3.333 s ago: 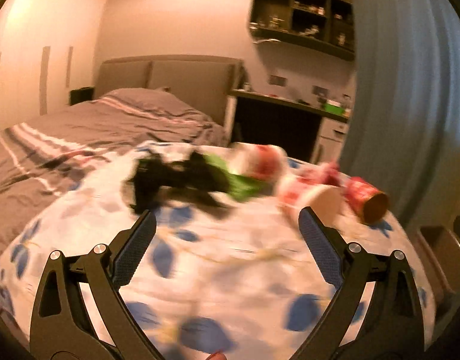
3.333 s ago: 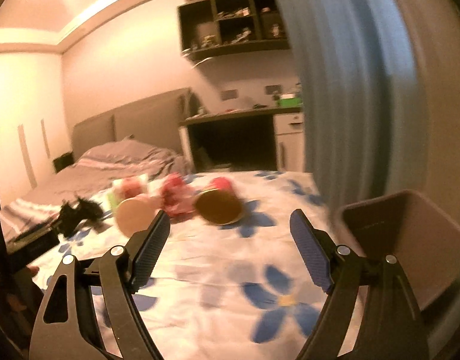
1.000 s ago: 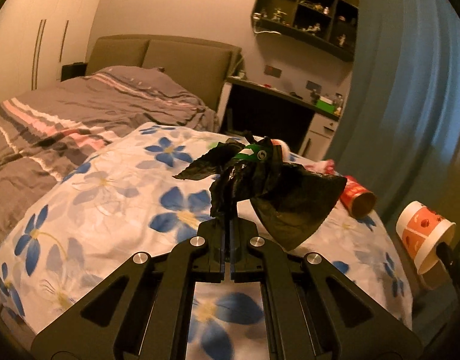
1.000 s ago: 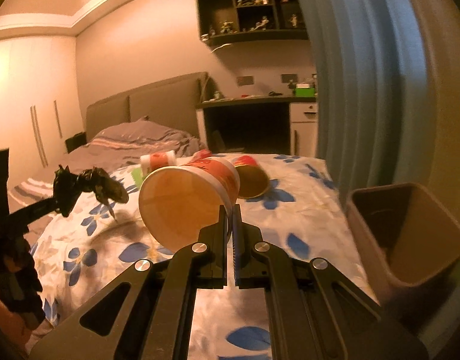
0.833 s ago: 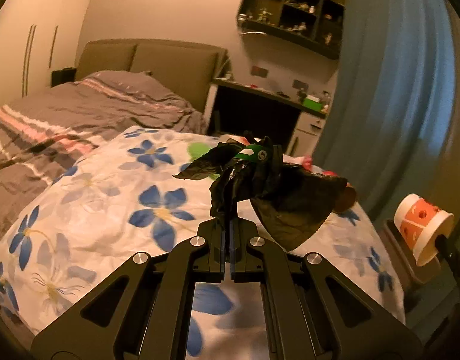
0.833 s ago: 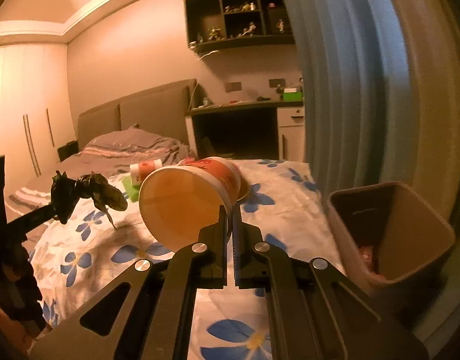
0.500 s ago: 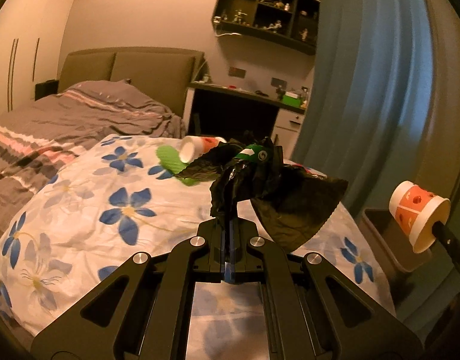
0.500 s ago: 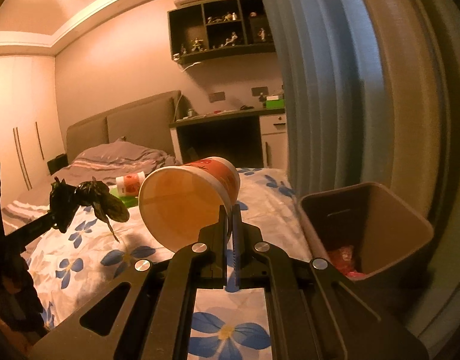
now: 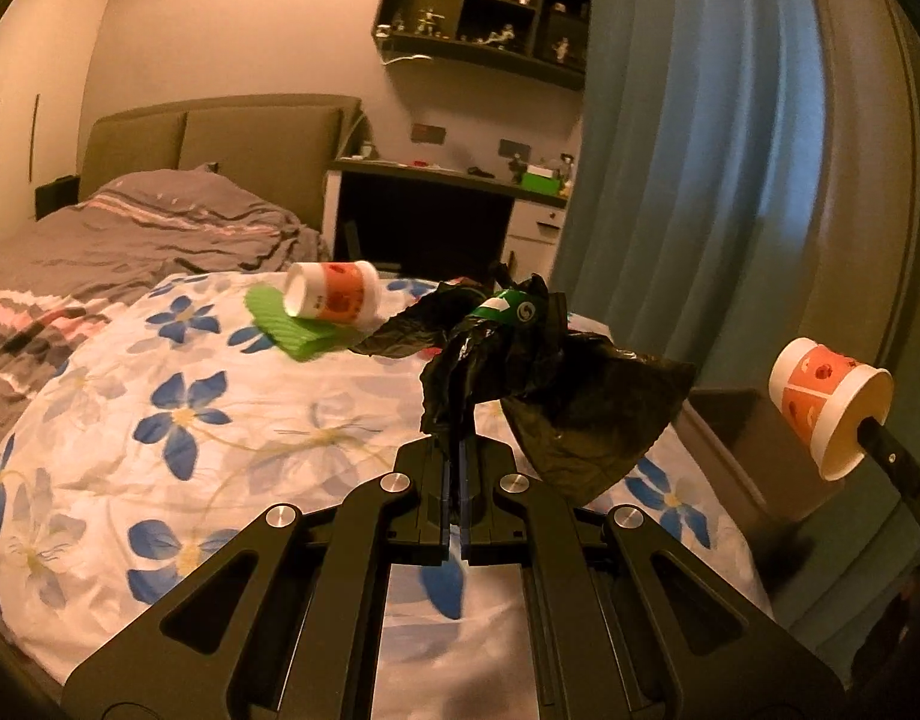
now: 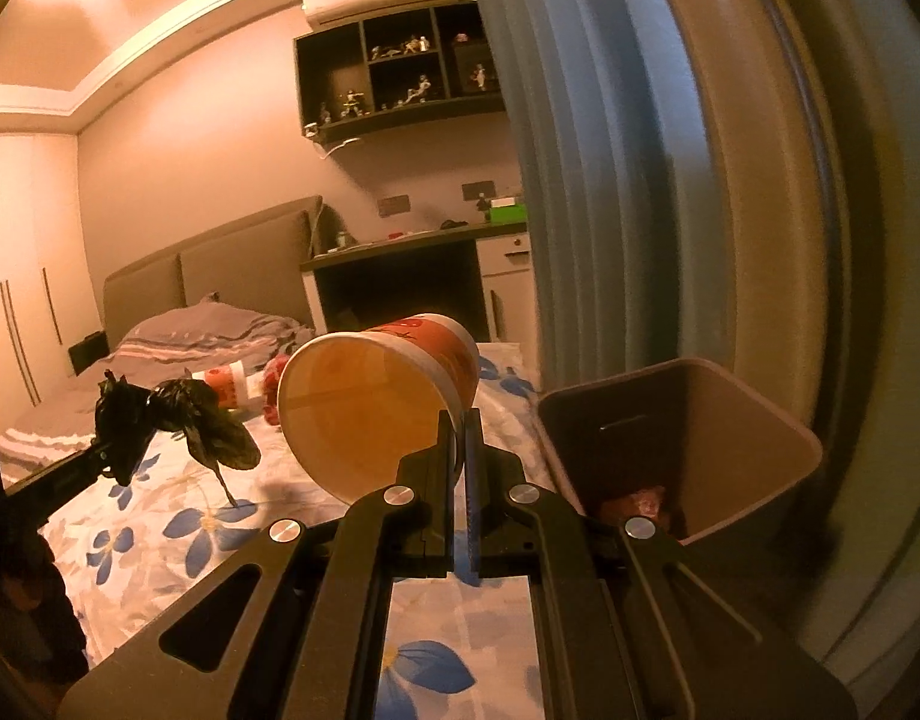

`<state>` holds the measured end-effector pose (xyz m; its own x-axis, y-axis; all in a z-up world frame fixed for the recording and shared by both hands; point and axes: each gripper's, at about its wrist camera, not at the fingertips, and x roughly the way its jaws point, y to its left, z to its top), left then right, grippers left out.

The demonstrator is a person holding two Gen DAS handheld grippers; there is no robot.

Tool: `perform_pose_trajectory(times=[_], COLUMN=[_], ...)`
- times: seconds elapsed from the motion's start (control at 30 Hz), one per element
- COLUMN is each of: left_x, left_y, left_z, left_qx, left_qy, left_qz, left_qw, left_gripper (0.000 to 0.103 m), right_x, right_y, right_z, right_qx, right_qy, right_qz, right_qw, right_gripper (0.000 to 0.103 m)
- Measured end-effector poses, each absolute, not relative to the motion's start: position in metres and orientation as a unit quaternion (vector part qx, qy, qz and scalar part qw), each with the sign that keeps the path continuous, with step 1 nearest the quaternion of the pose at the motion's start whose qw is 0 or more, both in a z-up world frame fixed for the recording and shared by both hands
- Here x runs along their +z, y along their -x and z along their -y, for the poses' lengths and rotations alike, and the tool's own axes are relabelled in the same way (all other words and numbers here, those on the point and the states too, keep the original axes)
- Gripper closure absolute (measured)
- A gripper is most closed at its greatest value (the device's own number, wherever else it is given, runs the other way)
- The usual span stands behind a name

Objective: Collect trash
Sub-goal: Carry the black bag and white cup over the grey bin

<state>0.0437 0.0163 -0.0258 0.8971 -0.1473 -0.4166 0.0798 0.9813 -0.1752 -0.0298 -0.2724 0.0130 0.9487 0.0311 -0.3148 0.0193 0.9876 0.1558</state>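
My left jaws (image 9: 463,450) are clenched on a crumpled black bag (image 9: 544,384), which sticks up and spreads toward two o'clock above the bed (image 9: 219,420). My right jaws (image 10: 460,420) are clamped on the rim of a paper cup (image 10: 363,408); the cup lies on its side in the air, its empty mouth turned back at me (the orange print faces away). In the left view that cup (image 9: 826,408) hangs at three o'clock over the brown bin (image 9: 754,450). From the right view the bin (image 10: 760,420) stands at three o'clock beside the bed, by the blue curtain (image 10: 580,180), with something red (image 10: 640,501) at its bottom. On the bed, at eleven o'clock in the left view, another cup (image 9: 333,298) lies on a green wrapper (image 9: 291,330).
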Motion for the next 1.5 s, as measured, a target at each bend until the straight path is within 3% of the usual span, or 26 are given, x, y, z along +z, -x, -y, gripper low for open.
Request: perform_pose_trajectory(times=[0.9,1.5], left_x=[-0.016,-0.052], left_y=[-0.079,-0.125], left_z=[0.149,0.251], left_qx=[-0.220,-0.292], left_qy=[0.004,-0.014], left_qz=[-0.202,-0.232], left_qw=[0.954,0.928], left_gripper=[0.102,0.102], right_x=[0.012,0.000], right_y=[0.036,0.010], right_z=[0.378,0.408], right_qx=[-0.133,-0.155], right_qy=[-0.090,-0.095], right_qz=[-0.133,-0.140], right_qw=[0.978,0.973], right_gripper=[0.099,0.099])
